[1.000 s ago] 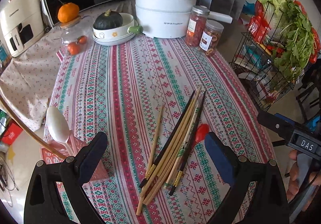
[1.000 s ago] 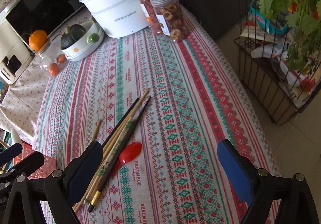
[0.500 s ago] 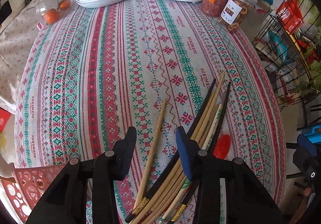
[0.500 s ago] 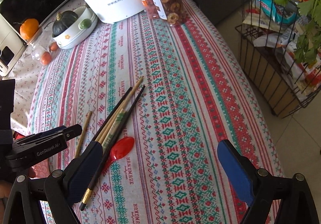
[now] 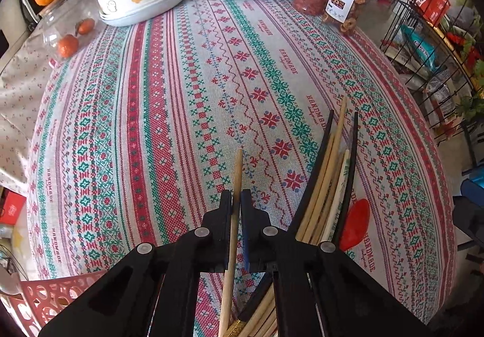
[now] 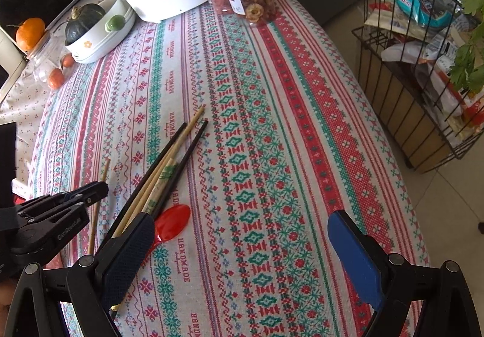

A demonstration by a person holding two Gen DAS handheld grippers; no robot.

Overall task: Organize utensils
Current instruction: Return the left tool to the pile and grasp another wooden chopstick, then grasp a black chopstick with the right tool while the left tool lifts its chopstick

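one wooden chopstick point(image 5: 236, 201) seemingly pinched between left gripper point(image 5: 236, 201) fingers.

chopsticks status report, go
Left tool shut on lone chopstick. Right tool open, idle. Chopstick bundle and red spoon close beside.

left gripper point(image 5: 237, 201): jaws nearly closed | right gripper point(image 6: 242, 234): jaws wide apart

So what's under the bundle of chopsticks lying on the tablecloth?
A red plastic spoon: its bowl pokes out beside the chopstick bundle, resting on the tablecloth. Its handle is hidden by the chopsticks and the open right gripper.
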